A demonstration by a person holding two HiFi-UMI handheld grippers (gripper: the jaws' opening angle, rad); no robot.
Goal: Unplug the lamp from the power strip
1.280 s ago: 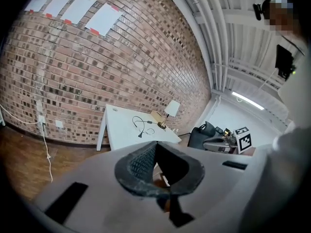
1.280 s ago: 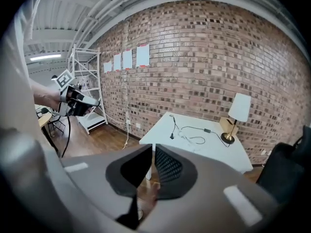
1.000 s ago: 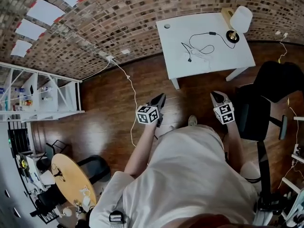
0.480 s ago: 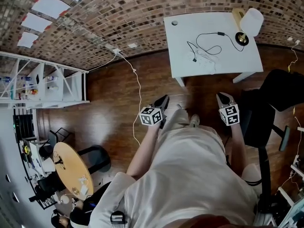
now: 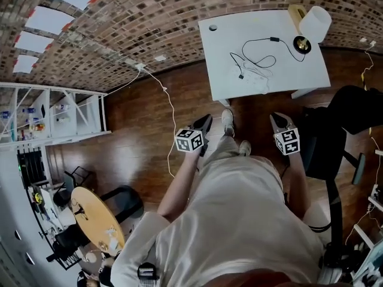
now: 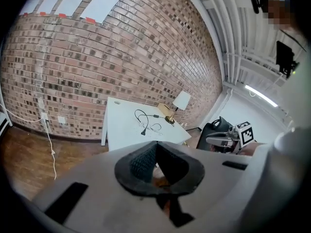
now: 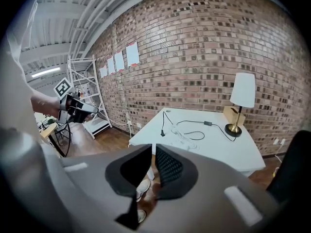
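Head view: a brick wall point(image 5: 149, 17) and a wooden floor point(image 5: 137, 136) are shown, with a white tabletop point(image 5: 221, 58) set against the wall. The lamp point(image 5: 312, 26) stands at the tabletop's far right corner. Both grippers are held over the floor, short of the near edge. The left hand-held gripper point(image 5: 205, 120) has its jaws together and empty. The right hand-held gripper point(image 5: 273, 119) is narrowed to a slit, nothing within. The white power strip point(image 5: 252, 78) lies by the near edge, met by the looped black cord point(image 5: 257, 46).

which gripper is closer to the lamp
Right. Both hang short of the table; the right gripper is toward the end with the lamp, the left gripper toward the opposite end.
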